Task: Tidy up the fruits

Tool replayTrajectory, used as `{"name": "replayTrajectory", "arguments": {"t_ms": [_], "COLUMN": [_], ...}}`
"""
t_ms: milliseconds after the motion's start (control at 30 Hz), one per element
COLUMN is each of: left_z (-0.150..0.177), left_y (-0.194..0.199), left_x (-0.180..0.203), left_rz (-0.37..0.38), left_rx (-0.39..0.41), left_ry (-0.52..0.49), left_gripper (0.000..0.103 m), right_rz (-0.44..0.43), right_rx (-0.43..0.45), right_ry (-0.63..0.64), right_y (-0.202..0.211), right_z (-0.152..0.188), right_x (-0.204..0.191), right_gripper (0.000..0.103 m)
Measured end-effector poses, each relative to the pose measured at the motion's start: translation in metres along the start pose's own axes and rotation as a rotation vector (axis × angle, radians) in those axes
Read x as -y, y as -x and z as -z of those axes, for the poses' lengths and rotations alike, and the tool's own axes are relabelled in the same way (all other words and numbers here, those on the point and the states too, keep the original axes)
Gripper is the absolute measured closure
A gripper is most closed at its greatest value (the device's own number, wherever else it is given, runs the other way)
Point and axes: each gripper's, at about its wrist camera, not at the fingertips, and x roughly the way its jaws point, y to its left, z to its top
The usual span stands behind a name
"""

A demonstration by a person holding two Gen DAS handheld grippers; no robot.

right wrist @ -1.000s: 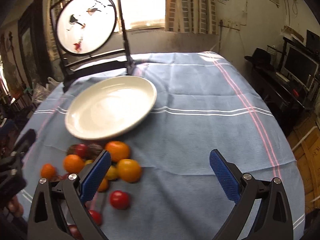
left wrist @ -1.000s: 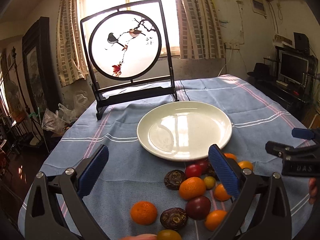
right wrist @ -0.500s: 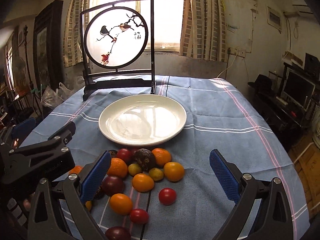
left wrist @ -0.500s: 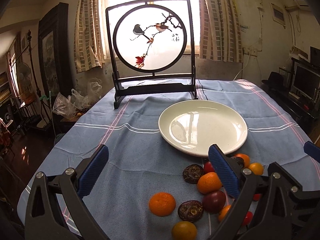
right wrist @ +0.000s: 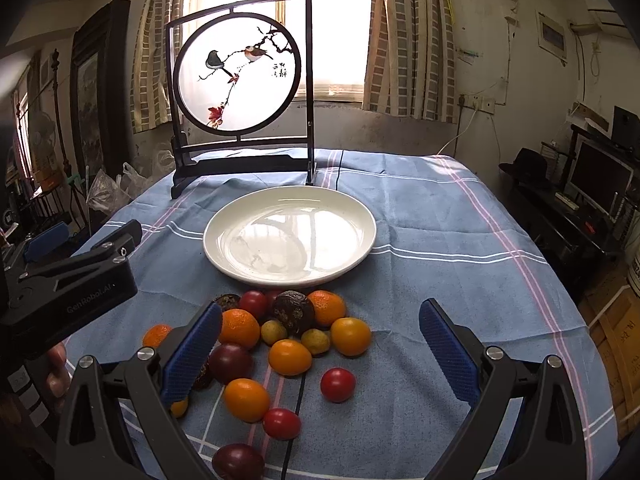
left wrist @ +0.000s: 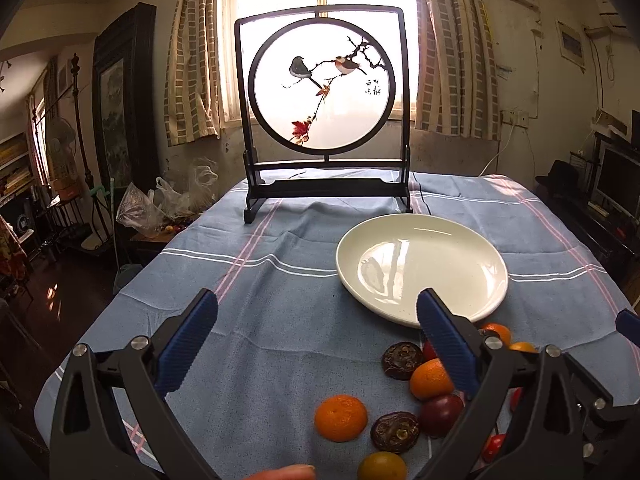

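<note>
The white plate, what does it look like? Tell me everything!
The white plate is round, shallow and glossy, probably ceramic, mirroring the window light. Nothing lies on it. It sits flat on the blue striped tablecloth, in front of the bird-painted screen, with the fruit pile just past its near rim. Neither tool touches it.

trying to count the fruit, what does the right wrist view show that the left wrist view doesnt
Only the right wrist view shows the whole fruit pile, including the lone red tomato and the small yellow-green fruits, plus the left gripper's body from the side.

Only the left wrist view shows the orange mandarin unobstructed, lying apart at the pile's left edge; its own right finger hides much of the pile.

Both show the empty white plate, the bird screen and the blue cloth.
</note>
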Motion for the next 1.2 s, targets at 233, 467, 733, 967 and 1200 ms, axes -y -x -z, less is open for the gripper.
{"name": "replayTrajectory", "arguments": {"t_ms": [233, 467, 733, 967, 1200], "left_z": [-0.001, -0.003, -0.006, -0.005, -0.004], "left_y": [0.002, 0.002, 0.000, -0.001, -0.004], "left_x": [0.000, -0.005, -0.005, -0.005, -0.005], "left_rz": [0.023, -0.014, 0.008, 0.014, 0.096], "left_rx": [0.022, 0.053, 0.022, 0.009, -0.008], "left_ry": [-0.003, 0.014, -0.002, -0.006, 0.003], "left_gripper": [0.005, 0.005, 0.005, 0.005, 0.005], "right_rz": [-0.129, -0.049, -0.118, -0.111, -0.230], "right_rx": [-0.067, -0.018, -0.049, -0.026, 0.021], "right_ry": [-0.001, 0.027, 0.015, 0.003, -0.077], "right_y": [-0.008, -0.007, -0.010, -0.008, -0.007], "right_z": [0.001, -0.001, -0.003, 0.000, 0.000], "right_x": [-0.005, -0.005, -0.005, -0.002, 0.012], "right_gripper": [0.004, 0.004, 0.004, 0.004, 0.004]}}
